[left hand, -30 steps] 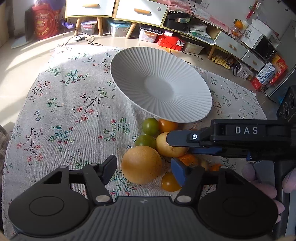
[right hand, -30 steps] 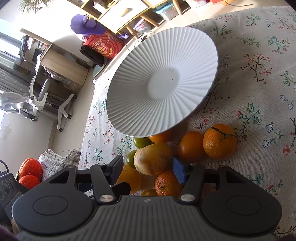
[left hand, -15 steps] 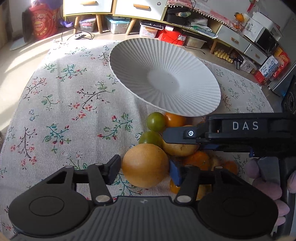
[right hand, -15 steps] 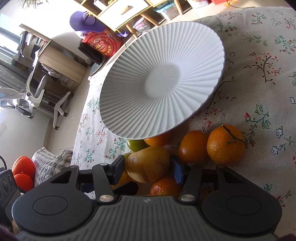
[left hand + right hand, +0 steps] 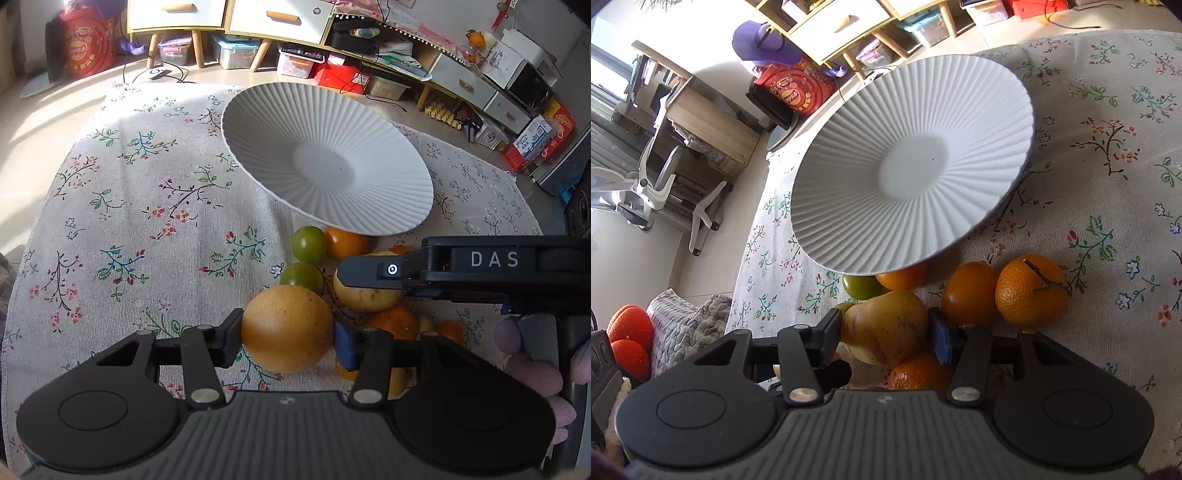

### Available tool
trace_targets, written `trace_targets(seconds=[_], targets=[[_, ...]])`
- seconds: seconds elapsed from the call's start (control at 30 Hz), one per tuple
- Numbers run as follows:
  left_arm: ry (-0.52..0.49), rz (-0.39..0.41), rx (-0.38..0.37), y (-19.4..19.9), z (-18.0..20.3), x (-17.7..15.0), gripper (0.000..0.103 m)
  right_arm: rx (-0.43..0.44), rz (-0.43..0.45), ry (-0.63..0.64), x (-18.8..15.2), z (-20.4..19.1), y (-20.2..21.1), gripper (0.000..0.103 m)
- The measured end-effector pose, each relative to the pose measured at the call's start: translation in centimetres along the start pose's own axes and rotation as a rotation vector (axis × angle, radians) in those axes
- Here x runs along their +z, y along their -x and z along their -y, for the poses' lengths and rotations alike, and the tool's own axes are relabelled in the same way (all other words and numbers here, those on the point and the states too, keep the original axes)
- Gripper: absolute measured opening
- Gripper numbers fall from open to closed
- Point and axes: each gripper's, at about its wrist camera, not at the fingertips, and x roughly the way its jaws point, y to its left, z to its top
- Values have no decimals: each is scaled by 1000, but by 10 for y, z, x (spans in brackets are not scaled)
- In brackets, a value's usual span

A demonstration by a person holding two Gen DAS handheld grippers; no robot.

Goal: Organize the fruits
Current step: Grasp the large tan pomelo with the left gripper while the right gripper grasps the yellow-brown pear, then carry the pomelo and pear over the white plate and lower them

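A pile of fruit lies on the floral tablecloth [image 5: 129, 221] in front of a white ribbed plate [image 5: 388, 206]. My left gripper [image 5: 288, 338] is shut on a big round orange [image 5: 288, 328]. My right gripper [image 5: 884, 332] is shut on a yellow mango-like fruit [image 5: 886, 325], which also shows in the left wrist view [image 5: 364, 295] under the right gripper's finger. Two green tomatoes [image 5: 308, 240] and an orange one [image 5: 345, 242] lie near the plate's rim. A tangerine with a stem [image 5: 1030, 291] and an orange tomato [image 5: 967, 293] lie to the right.
The plate [image 5: 849, 221] holds nothing. Another tangerine [image 5: 916, 373] lies under the right gripper. The tablecloth's left edge [image 5: 22, 277] drops to the floor. Cabinets and boxes stand beyond the table.
Both grippers moved forward onto the fruit and closed: the left around the big orange, the right around the yellow fruit.
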Motion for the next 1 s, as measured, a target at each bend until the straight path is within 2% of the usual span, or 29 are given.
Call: trace_targets(seconds=[0.27, 0.6, 0.8, 1.0], targets=[[3, 59, -23, 19, -2, 5, 38, 25, 35, -5, 1, -9, 15, 47], [-15, 177, -49, 26, 15, 21, 38, 0, 162, -22, 10, -4, 34, 47], [-110, 266, -30, 11, 29, 37, 38, -40, 228, -6, 19, 0, 36, 47], [-193, 306, -36, -14, 36, 53, 38, -88, 266, 73, 38, -2, 28, 47]])
